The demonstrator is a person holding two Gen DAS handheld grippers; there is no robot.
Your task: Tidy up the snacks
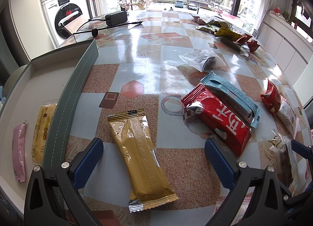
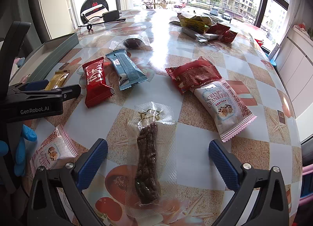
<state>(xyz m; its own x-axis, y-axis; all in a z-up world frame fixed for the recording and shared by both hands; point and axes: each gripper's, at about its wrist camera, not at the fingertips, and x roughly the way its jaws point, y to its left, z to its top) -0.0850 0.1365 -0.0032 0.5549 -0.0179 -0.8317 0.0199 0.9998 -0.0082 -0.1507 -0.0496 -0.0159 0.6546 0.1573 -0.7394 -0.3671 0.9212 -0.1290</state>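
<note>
1. The left gripper (image 1: 154,159) is hovering low over the table (image 1: 137,54) with its blue pads spread wide and nothing held between them. The gold snack bar (image 1: 140,159) is lying flat directly between the pads, touching neither.
2. The bar's long axis is running roughly along the gripper's forward line, tilted slightly to the left at the far end, so the pads are facing its long sides, which looks like a good line for closing across its width.
3. The right gripper (image 2: 158,161) is likewise standing wide open and empty, straddling the clear vacuum-packed meat stick (image 2: 147,165), whose long axis is also pointing away from the camera. Each hand is therefore nearest its own packet.
4. The grey tray (image 1: 78,89) is sitting just to the left of the left gripper, its near wall running alongside the gold bar. Inside it, a pink stick packet (image 1: 19,153) and a pale yellow packet (image 1: 42,134) are already lying side by side.
5. I judge the left hand better placed to carry to the tray, with only the wall to clear.
6. On the right of the gold bar, the red packet (image 1: 217,122) and blue packet (image 1: 232,99) are lying close together, near the left gripper's right pad but apart from the bar.
7. Open tabletop is stretching ahead towards the far pile of wrappers (image 2: 203,26); the table's right edge is curving away beyond the cranberry packet (image 2: 223,106).
</note>
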